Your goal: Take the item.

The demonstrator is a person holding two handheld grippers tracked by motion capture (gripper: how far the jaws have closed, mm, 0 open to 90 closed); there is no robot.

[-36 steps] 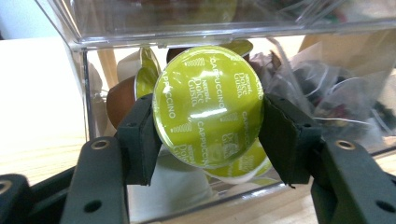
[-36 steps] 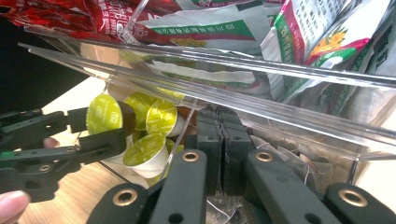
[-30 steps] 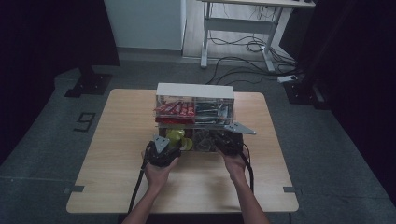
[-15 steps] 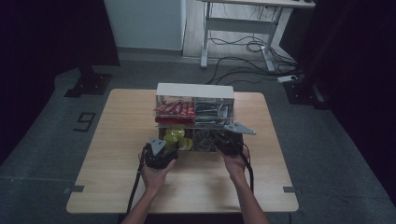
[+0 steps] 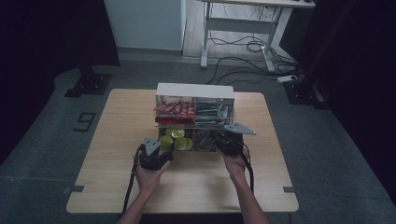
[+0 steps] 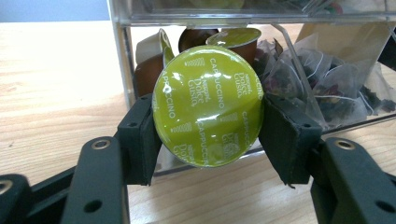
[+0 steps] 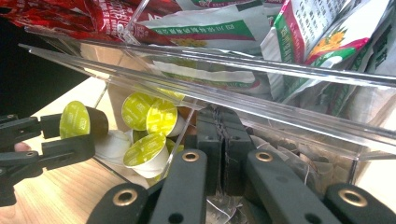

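So the left gripper (image 6: 208, 126) is clamped on a green-lidded Dolce Gusto cappuccino capsule (image 6: 208, 105), one black pad pressing each side of the rim, with the foil lid facing the camera in the left gripper view and the capsule held up off the wooden table (image 5: 116, 130) just in front of the clear acrylic organizer (image 5: 195, 91). Behind the capsule, in the organizer's lower left compartment, there's a pile of more capsules (image 6: 233, 39), some brown-bodied with green lids, and right next to that compartment sit the pyramid tea bags (image 6: 327, 79) in the lower right one. From the right gripper view you can see the same held capsule (image 7: 83, 120) out at the left, sideways between the left gripper's jaws, just outside the organizer's front edge, while a few loose capsules (image 7: 147, 151) lie inside the bin. The right gripper (image 7: 219, 154) has its jaws squeezed together with nothing I can make out between them, parked right at the front of the organizer's tea bag compartment, under the tilted clear flap (image 7: 233, 74). Up in the top tier there are red snack packets (image 5: 173, 108) on the left and green-and-white sachets (image 7: 308, 28) on the right. From the high view both hands come in from the near edge of the table, the left hand (image 5: 148, 175) a bit closer to the person than the right hand (image 5: 235, 164)
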